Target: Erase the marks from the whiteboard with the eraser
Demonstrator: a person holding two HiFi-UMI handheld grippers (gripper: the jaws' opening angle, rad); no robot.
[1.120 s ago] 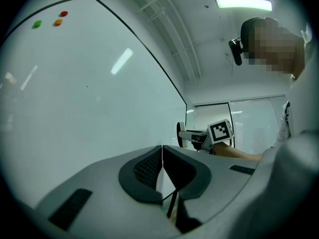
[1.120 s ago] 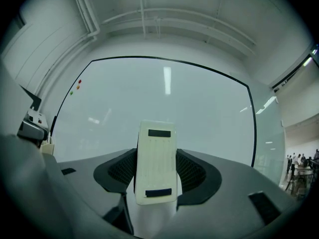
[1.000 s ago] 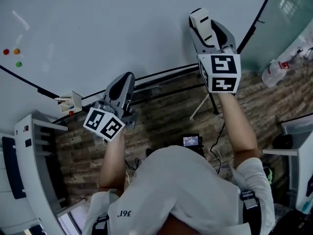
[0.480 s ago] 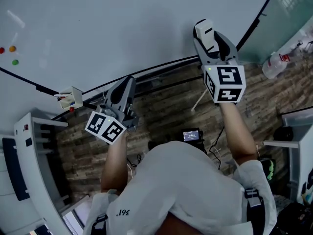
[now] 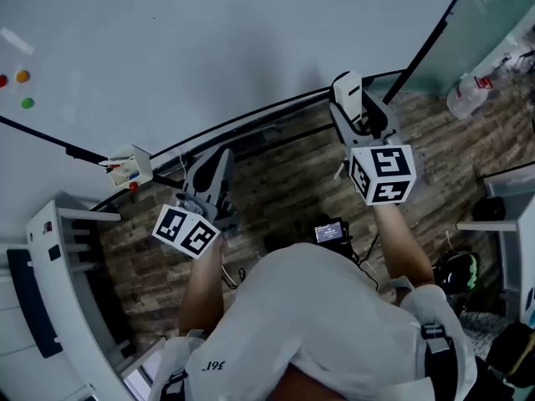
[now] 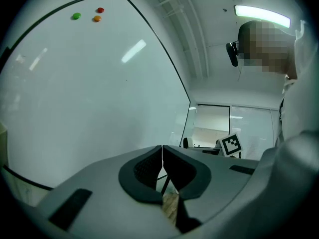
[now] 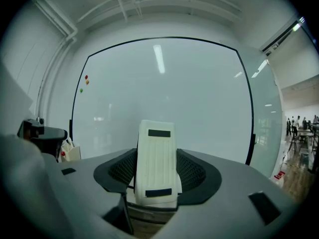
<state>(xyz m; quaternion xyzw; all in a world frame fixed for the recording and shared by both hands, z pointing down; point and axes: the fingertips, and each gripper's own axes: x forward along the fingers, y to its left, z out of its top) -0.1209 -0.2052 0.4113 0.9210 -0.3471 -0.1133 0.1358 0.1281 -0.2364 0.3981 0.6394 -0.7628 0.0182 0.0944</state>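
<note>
The whiteboard (image 5: 209,48) fills the upper part of the head view, and I see no marks on its surface (image 7: 164,93). My right gripper (image 5: 349,98) is shut on a white eraser (image 5: 347,90), held just off the board's lower edge; the eraser (image 7: 156,163) stands upright between the jaws in the right gripper view. My left gripper (image 5: 209,170) hangs lower at the left, jaws shut together with nothing between them (image 6: 162,156), pointing up along the board (image 6: 84,93).
Three round magnets, red, orange and green (image 5: 22,78), sit at the board's far left. A small marker holder (image 5: 129,167) hangs on the board's lower frame. A white rack (image 5: 58,266) stands at the left. A spray bottle (image 5: 468,94) and the stand's legs are on the wooden floor.
Both grippers have dropped down and back from the board. The right gripper with the eraser has moved from the board's surface to its lower edge.
</note>
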